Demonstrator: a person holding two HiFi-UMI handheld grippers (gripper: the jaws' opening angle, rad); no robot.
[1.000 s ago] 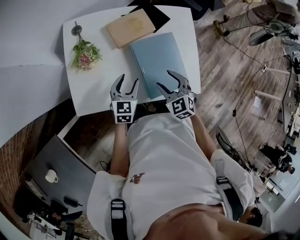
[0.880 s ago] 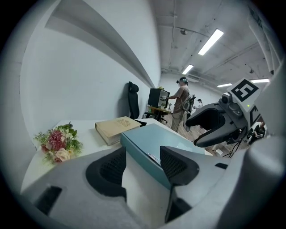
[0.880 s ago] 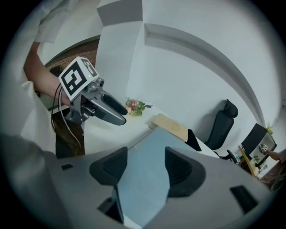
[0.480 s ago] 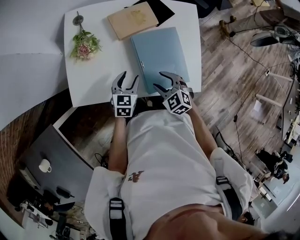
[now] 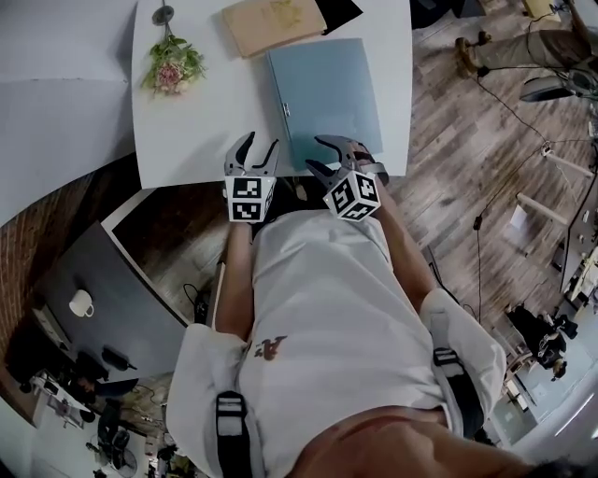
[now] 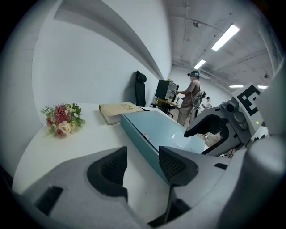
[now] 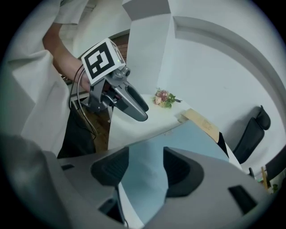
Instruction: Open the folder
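- While the pale blue folder (image 5: pixel 327 93) lies shut and flat on the right half of the white tabletop (image 5: pixel 196 121), both claws hang over the tabletop's near edge, just in front of the person's white shirt (image 5: pixel 318 299)
- Its long sides run away from the person; the thick spine faces left and bears a small label (image 5: pixel 285 110), and its near short edge lies close to the tabletop's near edge
- The left claw (image 5: pixel 260 145) stands just left of the folder's near left corner, pointing forward and down; its jaws are spread, having just closed a little, and the left gripper view shows only bare tabletop between the pads, with the right-hand jaw beside the spine's near end
- Whether that jaw touches the spine I cannot tell
- The right claw (image 5: pixel 320 154) is over the folder's near edge, tilted so that in the head view one jaw sits above the other; its jaws too are spread after just closing a little, and the right gripper view shows the blue cover beyond the gap, with neither pad pressing on it
- A tan book (image 5: pixel 271 23) lies shut just beyond the folder's far left corner, partly over something flat and black (image 5: pixel 341 11)
- A small bunch of pink flowers (image 5: pixel 173 70) lies at the far left of the tabletop, well apart from the folder
- Lower left in the head view, a white mug (image 5: pixel 81 302) stands on a dark grey surface (image 5: pixel 131 308)
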